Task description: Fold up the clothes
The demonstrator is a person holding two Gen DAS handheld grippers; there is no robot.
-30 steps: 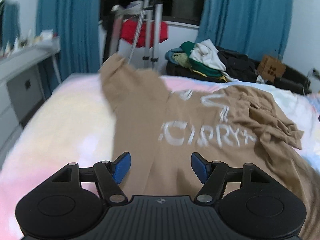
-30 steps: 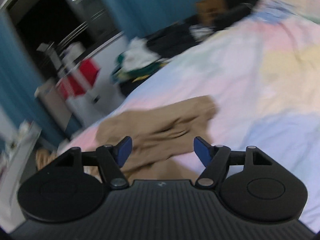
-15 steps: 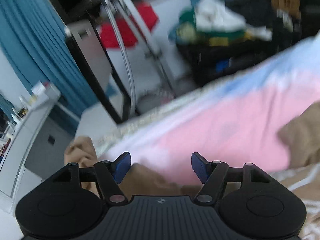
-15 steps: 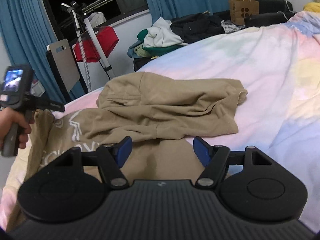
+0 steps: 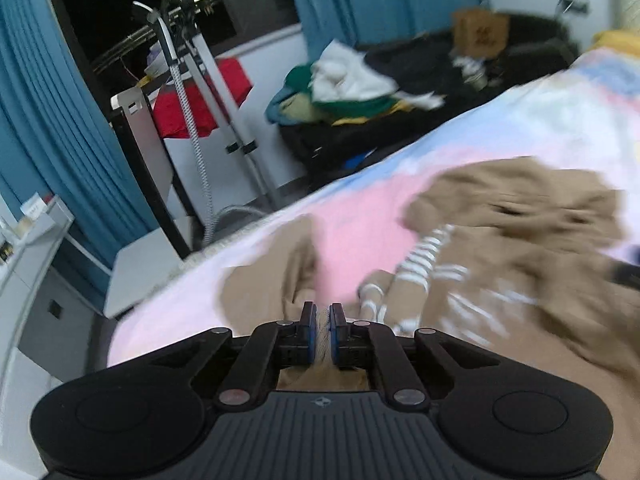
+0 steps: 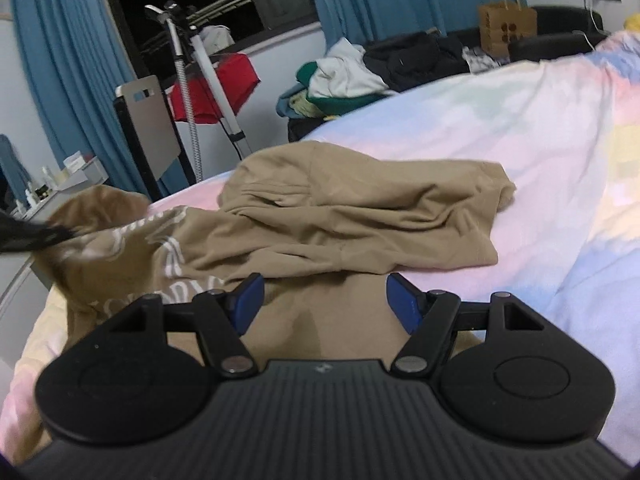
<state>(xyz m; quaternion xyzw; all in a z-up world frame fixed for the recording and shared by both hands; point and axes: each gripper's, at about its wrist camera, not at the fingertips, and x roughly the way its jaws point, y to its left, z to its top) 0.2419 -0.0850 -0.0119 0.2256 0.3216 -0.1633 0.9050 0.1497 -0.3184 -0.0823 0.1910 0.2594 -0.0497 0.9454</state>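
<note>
A tan hoodie point(image 6: 360, 216) with white lettering lies crumpled on the pastel bed cover point(image 6: 520, 128). In the left wrist view the hoodie point(image 5: 520, 240) is blurred, and my left gripper point(image 5: 322, 316) is shut on a fold of its tan cloth at the left edge. In the right wrist view that edge point(image 6: 100, 208) is lifted and blurred, beside a dark blurred shape at the far left. My right gripper point(image 6: 322, 284) is open just above the hoodie's near part, with cloth below the fingers but nothing pinched.
Beyond the bed's far edge are a heap of clothes point(image 6: 344, 80), a garment steamer stand point(image 6: 188, 80), a red cloth point(image 6: 224, 84) and a brown paper bag point(image 6: 506, 26). A white desk point(image 5: 24, 260) stands at the left. Blue curtains point(image 6: 72, 60) hang behind.
My left gripper has gone from open to shut on the hoodie's edge and swung back over the bed. The hoodie's left side has risen. My right gripper stays open, slightly nearer the cloth.
</note>
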